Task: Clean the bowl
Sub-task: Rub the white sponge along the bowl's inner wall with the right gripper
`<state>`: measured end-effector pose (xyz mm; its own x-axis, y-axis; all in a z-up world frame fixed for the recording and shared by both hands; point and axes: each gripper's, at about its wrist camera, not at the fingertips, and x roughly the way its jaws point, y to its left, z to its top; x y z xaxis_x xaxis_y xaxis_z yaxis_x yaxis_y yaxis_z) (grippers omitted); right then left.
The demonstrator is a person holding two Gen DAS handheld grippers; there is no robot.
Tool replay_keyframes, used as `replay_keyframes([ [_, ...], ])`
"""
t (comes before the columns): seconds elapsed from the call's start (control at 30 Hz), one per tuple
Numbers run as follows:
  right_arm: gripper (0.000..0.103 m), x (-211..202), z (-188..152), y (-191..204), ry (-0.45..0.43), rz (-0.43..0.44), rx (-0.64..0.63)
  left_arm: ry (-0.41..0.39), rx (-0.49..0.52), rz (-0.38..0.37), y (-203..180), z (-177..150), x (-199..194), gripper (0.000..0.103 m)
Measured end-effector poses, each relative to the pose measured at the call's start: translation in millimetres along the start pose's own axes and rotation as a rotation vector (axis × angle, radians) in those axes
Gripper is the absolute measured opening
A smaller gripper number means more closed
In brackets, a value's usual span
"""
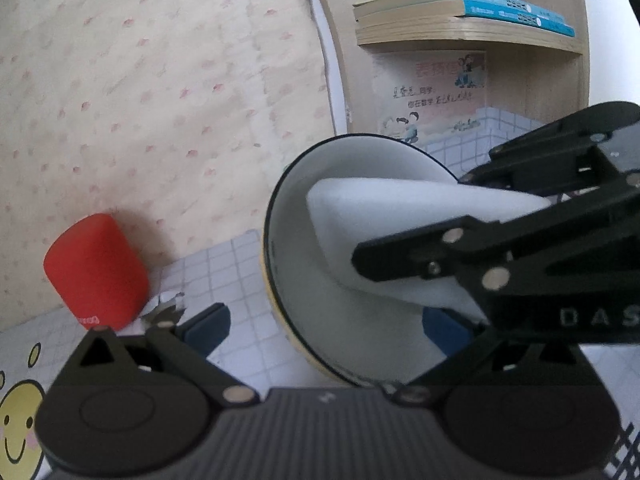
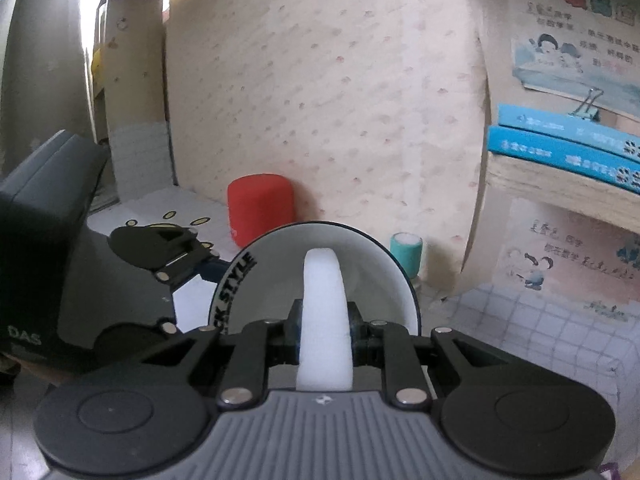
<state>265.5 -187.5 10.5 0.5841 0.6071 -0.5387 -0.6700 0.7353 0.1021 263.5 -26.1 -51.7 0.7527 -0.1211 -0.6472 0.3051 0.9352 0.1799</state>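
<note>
A white bowl (image 1: 296, 240) with a dark rim and a yellow outside is tilted up off the table, its opening towards both cameras. It sits deep between the wide-set fingers of my left gripper (image 1: 332, 320). In the right wrist view the far finger's blue pad (image 2: 214, 268) lies against the outer wall of the bowl (image 2: 272, 276). My right gripper (image 2: 325, 332) is shut on a white sponge (image 2: 322, 300). The sponge (image 1: 380, 208) reaches into the bowl and its tip presses on the inner wall. The right gripper (image 1: 416, 216) comes in from the right.
A red cup (image 1: 96, 268) (image 2: 262, 210) stands by the flowered wall, with crumpled paper (image 1: 168, 304) at its foot. A small teal cylinder (image 2: 406, 250) stands behind the bowl. A wooden shelf with books (image 1: 460, 16) (image 2: 560, 148) is on the right. Grid-patterned cloth (image 1: 240, 272) covers the table.
</note>
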Motion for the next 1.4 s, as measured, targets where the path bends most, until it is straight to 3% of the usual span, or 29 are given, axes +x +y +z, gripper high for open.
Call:
replay_keyframes([
  [0.13,0.018,-10,3,-2,-0.046,-0.020,0.011,-0.003,0.003,0.006,-3,1,0,0.103],
  [0.3,0.018,-8,0,-5,0.005,-0.102,-0.026,-0.004,0.014,0.018,-7,3,0,0.103],
  [0.73,0.018,-4,-1,-5,-0.002,-0.029,0.042,-0.016,0.012,0.034,-13,5,0,0.103],
  [0.8,0.018,-6,1,-6,-0.032,-0.032,0.058,-0.014,0.008,0.030,-12,5,0,0.103],
  [1.0,0.018,-8,1,-9,-0.016,-0.130,0.009,0.002,-0.004,0.026,-10,5,1,0.103],
  [1.27,0.018,4,-4,-7,0.060,-0.114,0.012,-0.014,0.021,0.039,-16,5,-5,0.103],
  [1.4,0.018,-6,-1,-5,-0.004,-0.073,0.025,-0.018,0.027,0.045,-17,6,-6,0.103],
])
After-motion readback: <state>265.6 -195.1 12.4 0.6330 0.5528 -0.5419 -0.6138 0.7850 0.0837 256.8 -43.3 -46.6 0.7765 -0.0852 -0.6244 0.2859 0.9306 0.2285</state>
